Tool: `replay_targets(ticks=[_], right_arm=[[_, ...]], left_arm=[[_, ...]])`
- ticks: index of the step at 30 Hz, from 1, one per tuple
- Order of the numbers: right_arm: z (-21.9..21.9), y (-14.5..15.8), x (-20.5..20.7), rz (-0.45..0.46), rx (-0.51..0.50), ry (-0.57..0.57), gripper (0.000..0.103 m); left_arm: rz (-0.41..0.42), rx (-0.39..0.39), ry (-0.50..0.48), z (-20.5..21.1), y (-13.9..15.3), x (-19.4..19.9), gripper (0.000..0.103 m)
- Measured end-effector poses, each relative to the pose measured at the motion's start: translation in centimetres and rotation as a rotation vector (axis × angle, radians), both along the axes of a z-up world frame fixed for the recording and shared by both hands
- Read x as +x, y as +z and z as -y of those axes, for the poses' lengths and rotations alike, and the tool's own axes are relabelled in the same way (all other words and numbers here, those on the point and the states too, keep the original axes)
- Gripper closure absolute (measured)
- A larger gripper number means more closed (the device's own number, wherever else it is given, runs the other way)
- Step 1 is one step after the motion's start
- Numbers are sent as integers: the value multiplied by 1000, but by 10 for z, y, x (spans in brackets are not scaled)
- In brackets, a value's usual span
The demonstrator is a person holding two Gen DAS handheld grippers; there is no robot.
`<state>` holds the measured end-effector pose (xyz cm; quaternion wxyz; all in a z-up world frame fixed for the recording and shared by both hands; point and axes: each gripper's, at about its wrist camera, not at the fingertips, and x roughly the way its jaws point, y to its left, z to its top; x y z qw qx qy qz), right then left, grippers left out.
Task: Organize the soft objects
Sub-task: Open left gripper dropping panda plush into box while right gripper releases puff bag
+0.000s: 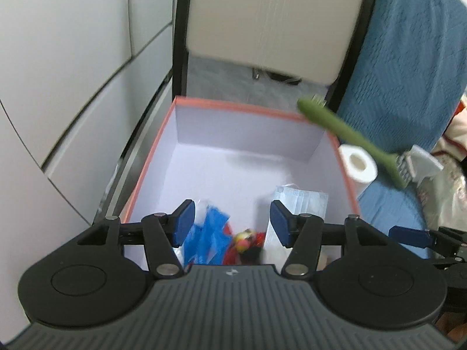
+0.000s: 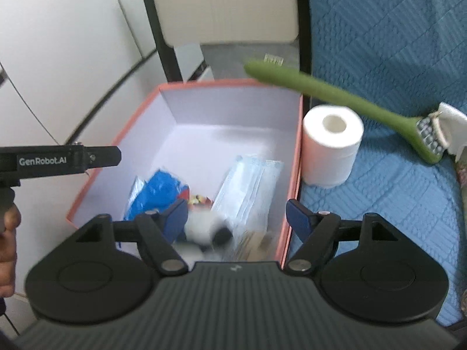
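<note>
A pink-rimmed box [image 1: 233, 106] [image 2: 233, 83] with a white inside holds a crumpled blue plastic bag [image 1: 210, 233] [image 2: 157, 192], a pack of pale blue face masks [image 1: 300, 201] [image 2: 254, 180] and a small red and yellow toy [image 1: 245, 239] [image 2: 200, 199]. My left gripper [image 1: 232, 210] hangs open over the box's near part, nothing between its pads. My right gripper [image 2: 236, 207] is wide open above the box's near right corner. Below its jaws a blurred black and white soft thing [image 2: 210, 233] lies loose among the contents, touching neither pad.
A toilet roll [image 2: 332, 143] stands on the blue quilt [image 2: 379, 43] just right of the box. A long green brush [image 2: 335, 96] slants above it. A chair back [image 1: 271, 14] rises behind the box, white cabinet panels [image 1: 58, 58] to the left. A hand [image 2: 7, 233] holds the left gripper.
</note>
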<state>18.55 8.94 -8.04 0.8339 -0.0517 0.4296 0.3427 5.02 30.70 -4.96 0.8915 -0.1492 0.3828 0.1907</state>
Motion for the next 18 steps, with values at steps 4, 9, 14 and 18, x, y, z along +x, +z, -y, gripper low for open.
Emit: replay_targets(ticks=[4, 9, 14, 18], right_arm=[[23, 24, -2, 45, 48, -26, 27], [58, 49, -5, 109, 87, -65, 27], [95, 68, -10, 169, 108, -108, 27], [126, 71, -16, 201, 118, -144, 27]], left_arm=[[65, 22, -17, 22, 25, 0, 40], [134, 40, -46, 54, 50, -1, 40], [180, 57, -87, 93, 66, 1, 40], [209, 55, -116, 125, 69, 1, 40]])
